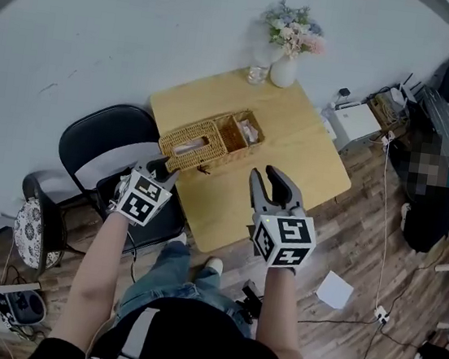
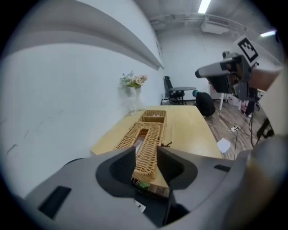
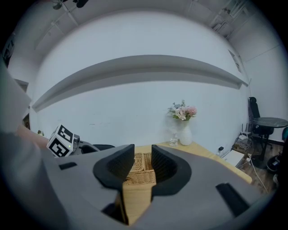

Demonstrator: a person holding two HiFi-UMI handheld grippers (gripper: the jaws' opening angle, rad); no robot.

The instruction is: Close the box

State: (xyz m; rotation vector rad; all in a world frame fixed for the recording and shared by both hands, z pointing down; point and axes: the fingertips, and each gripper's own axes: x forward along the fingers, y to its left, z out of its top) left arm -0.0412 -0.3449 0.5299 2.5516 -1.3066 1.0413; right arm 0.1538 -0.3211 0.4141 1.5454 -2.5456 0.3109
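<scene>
Both the left gripper (image 1: 161,172) and right gripper (image 1: 267,177) are spread, holding nothing. The wicker box (image 1: 203,144) sits mid-frame on the table (image 1: 301,156). A hard bump could push it off the edge.

We look along the right gripper (image 3: 143,153), its two dark jaws standing apart with nothing pressed between them. Through the gap, beyond the jaw tips, we see a woven wicker box (image 3: 140,170) sitting on a light wooden table (image 3: 198,150). Toward the table's far right stands a white vase of flowers (image 3: 183,123), with a clear glass (image 3: 173,143) just left of it. At the near left is the left gripper's marker cube (image 3: 60,140). A white wall (image 3: 112,108) fills the background. At the far right stand a black chair (image 3: 253,112) and a round table (image 3: 270,121).
</scene>
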